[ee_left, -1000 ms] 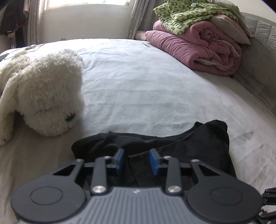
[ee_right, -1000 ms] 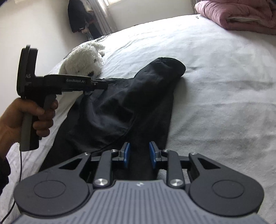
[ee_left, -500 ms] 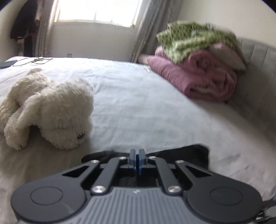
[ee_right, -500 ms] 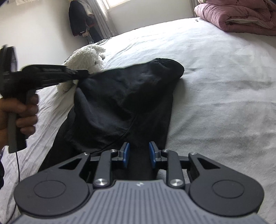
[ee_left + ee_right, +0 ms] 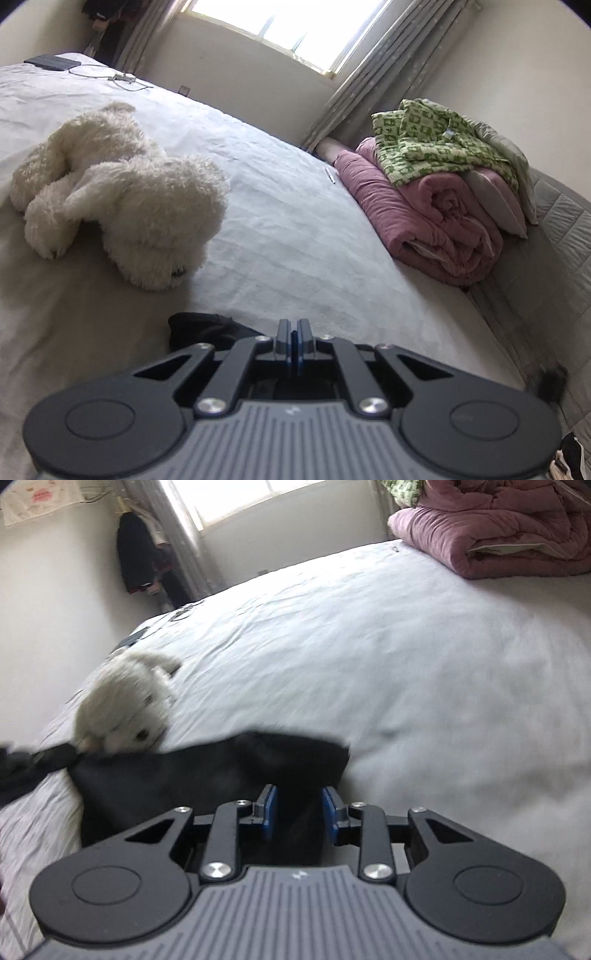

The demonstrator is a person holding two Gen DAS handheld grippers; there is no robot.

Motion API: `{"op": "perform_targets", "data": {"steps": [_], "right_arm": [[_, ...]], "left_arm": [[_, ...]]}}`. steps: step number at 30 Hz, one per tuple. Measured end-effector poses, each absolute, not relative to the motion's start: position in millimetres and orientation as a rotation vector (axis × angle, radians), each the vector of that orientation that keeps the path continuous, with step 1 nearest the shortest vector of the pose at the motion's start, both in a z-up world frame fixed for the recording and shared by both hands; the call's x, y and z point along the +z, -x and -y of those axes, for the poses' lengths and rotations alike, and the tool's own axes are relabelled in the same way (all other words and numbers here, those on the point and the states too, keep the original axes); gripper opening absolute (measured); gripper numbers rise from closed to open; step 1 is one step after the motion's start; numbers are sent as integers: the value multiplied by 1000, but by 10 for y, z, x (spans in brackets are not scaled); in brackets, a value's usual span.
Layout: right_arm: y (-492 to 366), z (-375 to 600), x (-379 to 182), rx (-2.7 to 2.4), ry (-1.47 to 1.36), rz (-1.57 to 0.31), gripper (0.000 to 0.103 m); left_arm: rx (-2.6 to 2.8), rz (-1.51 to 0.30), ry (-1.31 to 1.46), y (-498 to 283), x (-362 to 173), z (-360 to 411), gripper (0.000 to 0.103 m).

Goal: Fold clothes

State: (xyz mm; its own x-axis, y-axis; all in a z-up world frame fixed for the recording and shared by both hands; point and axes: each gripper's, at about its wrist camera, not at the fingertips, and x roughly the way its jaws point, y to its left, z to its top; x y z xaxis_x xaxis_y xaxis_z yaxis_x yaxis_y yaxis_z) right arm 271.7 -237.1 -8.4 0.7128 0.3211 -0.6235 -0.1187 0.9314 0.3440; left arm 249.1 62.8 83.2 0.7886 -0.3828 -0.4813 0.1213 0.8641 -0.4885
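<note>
A black garment [image 5: 207, 771] lies on the white bed sheet [image 5: 369, 646], pulled into a taut band. In the right wrist view its left corner is drawn up toward the frame's left edge, which is blurred. My right gripper [image 5: 299, 805] has a bunched strip of that fabric filling the gap between its blue pads, and its jaws are opening. My left gripper [image 5: 294, 328] is shut with its pads pressed together, raised over the bed. Just below its fingers a fold of the black garment [image 5: 199, 328] shows; the rest is hidden under the gripper body.
A white plush toy [image 5: 122, 206] lies on the bed to the left, close behind the garment. A rolled pink quilt [image 5: 424, 221] topped by a green patterned cloth [image 5: 436, 144] sits against the grey padded headboard [image 5: 554, 258]. A dark device with a cable [image 5: 51, 61] lies at the far edge.
The left gripper shut on the garment's edge, then rose and rolled. The right gripper moved with the fabric between its pads, and the garment is now pulled taut. The right pads stand slightly wider.
</note>
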Motion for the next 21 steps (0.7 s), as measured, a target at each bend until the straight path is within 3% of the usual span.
{"op": "perform_targets", "data": {"steps": [12, 15, 17, 19, 21], "right_arm": [[-2928, 2223, -184, 248, -121, -760, 32], [-2633, 2156, -21, 240, -104, -702, 34], [-2372, 2071, 99, 288, -92, -661, 35], [-2005, 1863, 217, 399, -22, -601, 45], [-1681, 1626, 269, 543, 61, -562, 48]], "left_arm": [[-331, -650, 565, -2488, 605, -817, 4], [-342, -666, 559, -2517, 578, -843, 26], [-367, -672, 552, -2549, 552, -840, 32], [-394, -685, 542, -2592, 524, -810, 44], [-394, -706, 511, -2646, 480, -756, 50]]}}
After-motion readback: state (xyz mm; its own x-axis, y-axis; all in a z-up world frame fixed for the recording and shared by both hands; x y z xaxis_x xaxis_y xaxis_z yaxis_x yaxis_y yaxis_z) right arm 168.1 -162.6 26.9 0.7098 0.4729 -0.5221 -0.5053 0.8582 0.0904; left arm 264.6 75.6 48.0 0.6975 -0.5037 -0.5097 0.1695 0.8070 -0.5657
